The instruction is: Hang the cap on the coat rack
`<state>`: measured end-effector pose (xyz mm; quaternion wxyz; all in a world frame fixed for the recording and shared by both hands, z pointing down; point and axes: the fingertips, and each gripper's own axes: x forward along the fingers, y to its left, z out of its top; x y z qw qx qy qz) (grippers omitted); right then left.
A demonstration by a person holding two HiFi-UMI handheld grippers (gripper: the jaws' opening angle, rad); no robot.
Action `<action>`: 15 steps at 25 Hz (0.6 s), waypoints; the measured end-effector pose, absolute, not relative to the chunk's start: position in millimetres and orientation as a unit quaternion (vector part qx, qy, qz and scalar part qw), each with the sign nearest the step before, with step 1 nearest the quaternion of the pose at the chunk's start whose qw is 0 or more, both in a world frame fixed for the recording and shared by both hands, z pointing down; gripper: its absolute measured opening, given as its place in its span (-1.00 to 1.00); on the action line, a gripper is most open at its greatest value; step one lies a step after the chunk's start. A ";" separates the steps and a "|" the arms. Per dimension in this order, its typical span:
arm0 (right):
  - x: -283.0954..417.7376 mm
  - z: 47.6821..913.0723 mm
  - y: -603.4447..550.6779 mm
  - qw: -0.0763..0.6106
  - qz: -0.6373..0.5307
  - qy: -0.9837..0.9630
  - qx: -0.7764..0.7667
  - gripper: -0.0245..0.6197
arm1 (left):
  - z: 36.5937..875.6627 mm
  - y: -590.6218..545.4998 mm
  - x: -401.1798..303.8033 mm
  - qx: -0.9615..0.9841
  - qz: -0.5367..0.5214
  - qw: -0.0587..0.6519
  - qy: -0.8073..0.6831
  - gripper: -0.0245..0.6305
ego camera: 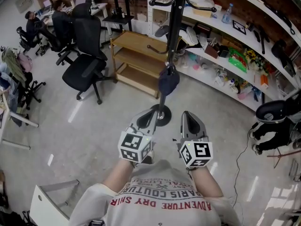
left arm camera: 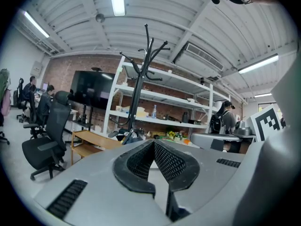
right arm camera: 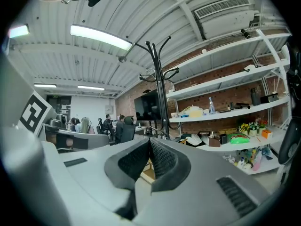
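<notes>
Left gripper (ego camera: 147, 119): jaws pressed together tip to tip, nothing between them; held low in front of the person's chest.
Right gripper (ego camera: 190, 121): jaws likewise closed and empty; just beside the left one, not touching it.
Cap (ego camera: 168, 81): dark, hanging low on the coat rack against the pole, beyond both grippers and touched by neither.
Coat rack (ego camera: 173, 32): black pole, upright, its round base on the floor partly behind the left gripper.
Behind: wooden shelf cart (ego camera: 136, 51), black office chair (ego camera: 87, 65) to its left, cluttered white shelving (ego camera: 221, 36) to the right.
</notes>
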<state>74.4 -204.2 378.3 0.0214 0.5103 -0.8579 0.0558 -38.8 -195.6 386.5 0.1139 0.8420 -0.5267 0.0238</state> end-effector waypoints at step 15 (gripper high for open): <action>87.4 383.9 -216.2 0.027 0.057 -0.859 0.508 -0.87 | 387.5 -205.3 -29.0 0.839 0.025 0.116 -0.531 -0.91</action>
